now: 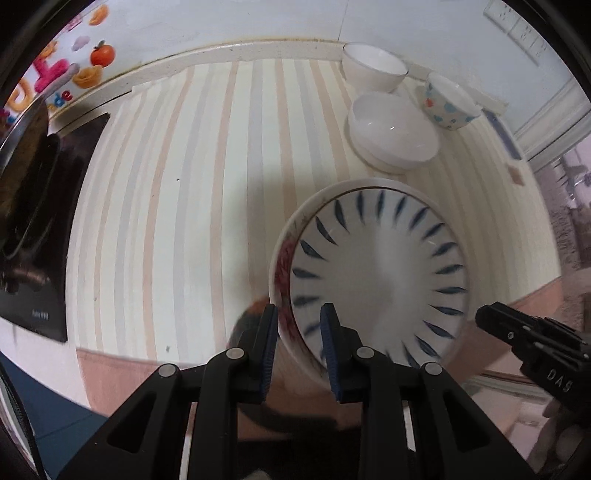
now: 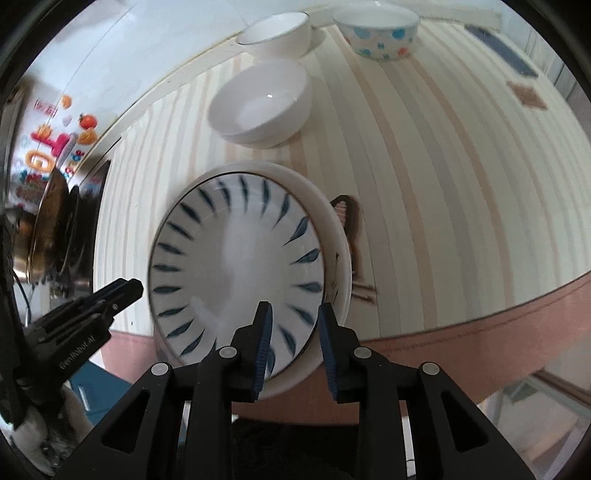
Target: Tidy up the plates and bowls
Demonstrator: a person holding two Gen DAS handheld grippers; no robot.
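Note:
A blue-leaf-patterned plate [image 1: 376,280] sits nested in a larger white dish with a red flower rim [image 1: 286,266]. Both are lifted off the striped tablecloth. My left gripper [image 1: 299,332] is shut on their left rims. My right gripper [image 2: 293,332] is shut on their right rims [image 2: 332,266]; the plate [image 2: 236,266] fills that view. Behind lie stacked white shallow bowls [image 1: 391,133] [image 2: 262,103], a white deep bowl [image 1: 373,66] [image 2: 277,31] and a dotted bowl [image 1: 448,101] [image 2: 376,31].
A black stove with a pan [image 1: 33,206] [image 2: 55,229] stands at the table's left. The wall [image 1: 221,22] runs behind the bowls. The striped tablecloth [image 1: 184,184] [image 2: 443,184] ends at a pink front edge [image 2: 480,325].

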